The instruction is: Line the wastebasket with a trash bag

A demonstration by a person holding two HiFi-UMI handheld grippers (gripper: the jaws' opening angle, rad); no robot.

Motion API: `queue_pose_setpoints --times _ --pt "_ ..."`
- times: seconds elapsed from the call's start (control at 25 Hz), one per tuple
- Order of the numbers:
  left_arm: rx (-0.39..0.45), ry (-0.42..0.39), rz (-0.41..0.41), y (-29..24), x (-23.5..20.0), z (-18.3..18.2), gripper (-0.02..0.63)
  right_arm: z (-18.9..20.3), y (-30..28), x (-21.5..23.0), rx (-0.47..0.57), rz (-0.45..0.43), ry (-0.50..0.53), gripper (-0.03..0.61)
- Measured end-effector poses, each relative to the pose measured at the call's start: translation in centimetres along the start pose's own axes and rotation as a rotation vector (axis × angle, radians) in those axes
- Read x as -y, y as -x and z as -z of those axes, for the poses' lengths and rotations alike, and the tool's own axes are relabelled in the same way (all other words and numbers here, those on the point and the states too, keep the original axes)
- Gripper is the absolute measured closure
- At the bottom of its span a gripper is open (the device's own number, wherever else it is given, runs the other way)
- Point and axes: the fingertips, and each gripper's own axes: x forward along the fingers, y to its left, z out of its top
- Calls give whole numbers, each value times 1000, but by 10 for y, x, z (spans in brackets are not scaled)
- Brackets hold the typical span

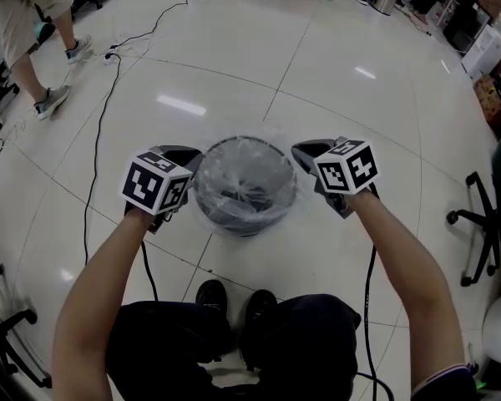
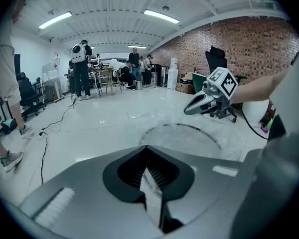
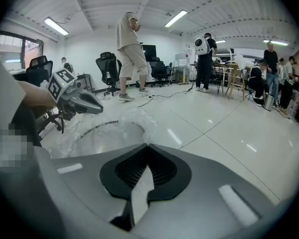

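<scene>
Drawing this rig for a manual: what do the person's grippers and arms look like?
The left gripper and right gripper are grey with black ribbed pads. Each carries a cube of black-and-white square markers and trails a black cable. Forearms are bare; a dark sleeve shows at the right arm.

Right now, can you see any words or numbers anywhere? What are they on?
No words or numbers can be read.
Left cube and right cube: black-and-white square patterns only, no letters.
Bag and basket: no print shows.
Boxes at the far edge of the room: any print is too small to read.
</scene>
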Motion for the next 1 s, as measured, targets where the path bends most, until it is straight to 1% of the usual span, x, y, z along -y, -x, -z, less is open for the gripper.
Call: queue_pose_setpoints --times 0.4,0.64,1.0 --pt "-64 3 -5 -8 -2 21 603 17 -10 4 -6 -16 -35 575" --pt "-88 7 3 -12 -1 30 603 29 -16 6 -20 -26 -55 575" --pt "-128 8 -7 -15 -4 42 603 43 -19 11 -24 -36 -84 575"
